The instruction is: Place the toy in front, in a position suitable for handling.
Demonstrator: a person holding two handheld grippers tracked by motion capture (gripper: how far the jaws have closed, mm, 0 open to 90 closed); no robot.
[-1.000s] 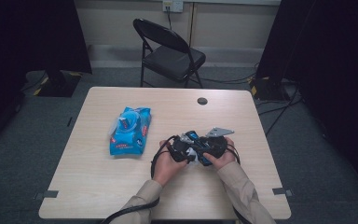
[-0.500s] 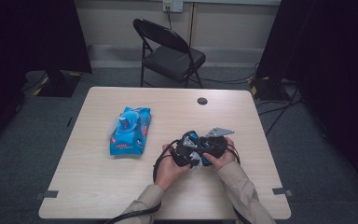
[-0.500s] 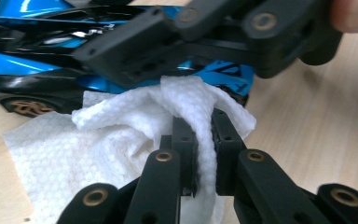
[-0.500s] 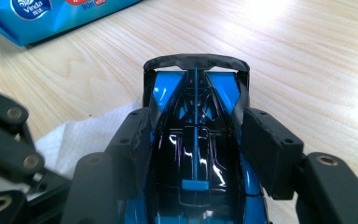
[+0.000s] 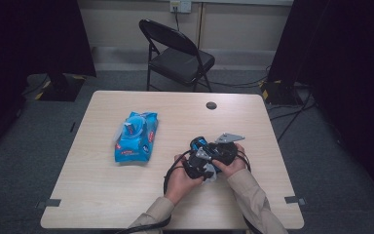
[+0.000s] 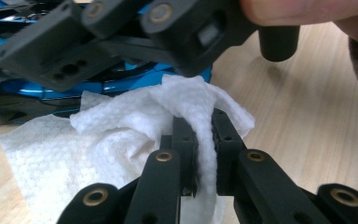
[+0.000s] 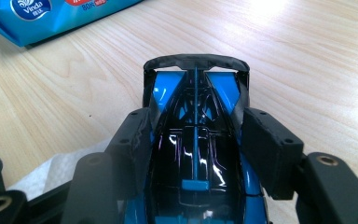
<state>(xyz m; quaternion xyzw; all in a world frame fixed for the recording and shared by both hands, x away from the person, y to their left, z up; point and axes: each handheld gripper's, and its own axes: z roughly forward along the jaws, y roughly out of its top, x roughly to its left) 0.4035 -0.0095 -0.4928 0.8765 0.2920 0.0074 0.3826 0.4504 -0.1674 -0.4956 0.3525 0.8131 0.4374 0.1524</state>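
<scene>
My right tool (image 7: 193, 154) clamps the blue toy race car (image 7: 195, 135) across its flanks, long axis along the jaws, above the surface (image 5: 253, 122); my left tool (image 6: 199, 140) pinches a white wipe (image 6: 121, 135) touching the car's underside, nearest for wiping

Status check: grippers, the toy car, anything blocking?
Left gripper shut on white wipe. Right gripper shut on blue toy car, wipe beside it. Wipes pack lies apart; nothing blocking.
</scene>
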